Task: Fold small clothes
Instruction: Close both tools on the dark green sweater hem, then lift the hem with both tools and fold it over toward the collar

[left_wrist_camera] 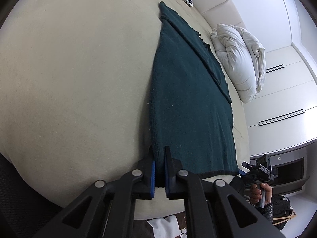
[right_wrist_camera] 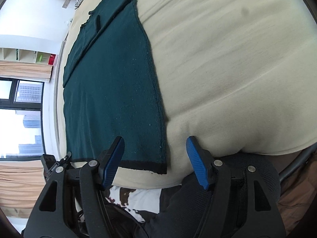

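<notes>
L gripper (left_wrist_camera: pixel 159 175) clamped on sweater (left_wrist_camera: pixel 184 103) hem corner; R gripper (right_wrist_camera: pixel 155 163) apart astride other corner. Next: pinch, fold.

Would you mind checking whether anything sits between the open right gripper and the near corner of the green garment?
Nothing visible does. The right gripper is open just short of the green garment, its near black-hemmed corner lying between the fingers, with only bare cream bed cover around.

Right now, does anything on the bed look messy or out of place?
Nothing stands out. The dark green garment lies flat and already folded lengthwise on the cream bedcover; the left gripper pinches its hem corner, and the right gripper is open over the other.
</notes>
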Demonstrator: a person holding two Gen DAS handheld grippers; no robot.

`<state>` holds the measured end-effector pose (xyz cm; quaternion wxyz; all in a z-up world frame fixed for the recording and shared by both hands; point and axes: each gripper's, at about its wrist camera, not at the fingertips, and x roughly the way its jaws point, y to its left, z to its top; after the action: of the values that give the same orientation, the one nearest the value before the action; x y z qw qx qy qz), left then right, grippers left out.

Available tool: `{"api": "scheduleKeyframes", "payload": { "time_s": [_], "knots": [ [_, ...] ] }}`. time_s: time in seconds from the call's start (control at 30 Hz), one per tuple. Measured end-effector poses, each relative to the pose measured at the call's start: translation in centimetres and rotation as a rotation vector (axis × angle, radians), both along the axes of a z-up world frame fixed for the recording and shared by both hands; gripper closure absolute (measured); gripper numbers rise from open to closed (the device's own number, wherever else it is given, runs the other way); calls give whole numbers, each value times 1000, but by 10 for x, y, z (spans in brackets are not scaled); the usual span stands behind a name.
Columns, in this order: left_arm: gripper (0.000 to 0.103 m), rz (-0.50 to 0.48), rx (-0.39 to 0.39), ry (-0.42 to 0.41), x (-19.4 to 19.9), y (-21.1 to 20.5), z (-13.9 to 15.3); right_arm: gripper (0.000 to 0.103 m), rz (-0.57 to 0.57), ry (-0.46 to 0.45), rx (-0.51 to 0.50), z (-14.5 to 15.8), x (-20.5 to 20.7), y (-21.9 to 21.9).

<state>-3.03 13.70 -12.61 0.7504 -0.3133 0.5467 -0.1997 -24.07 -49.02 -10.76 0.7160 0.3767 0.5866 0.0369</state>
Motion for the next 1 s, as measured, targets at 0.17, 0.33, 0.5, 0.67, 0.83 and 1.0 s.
{"api": "scheduleKeyframes", "payload": {
  "time_s": [0.17,0.33,0.5,0.67,0.83,1.0],
  "knots": [
    [95,3,-3,-4,0,0,0,49,30,6,51,-1,5,10],
    [96,8,-9,-8,-2,2,0,57,36,34,62,-9,8,19],
    [96,10,-12,-9,-2,3,0,65,3,25,71,-8,3,19],
    [96,8,-11,-13,-2,2,0,79,-19,9,89,-10,-6,22],
    [96,9,-10,-15,-2,2,2,83,-55,-21,113,-12,-14,18],
    [96,13,-10,-18,-4,3,1,87,-69,-38,111,-13,-16,15]
  ]
}}
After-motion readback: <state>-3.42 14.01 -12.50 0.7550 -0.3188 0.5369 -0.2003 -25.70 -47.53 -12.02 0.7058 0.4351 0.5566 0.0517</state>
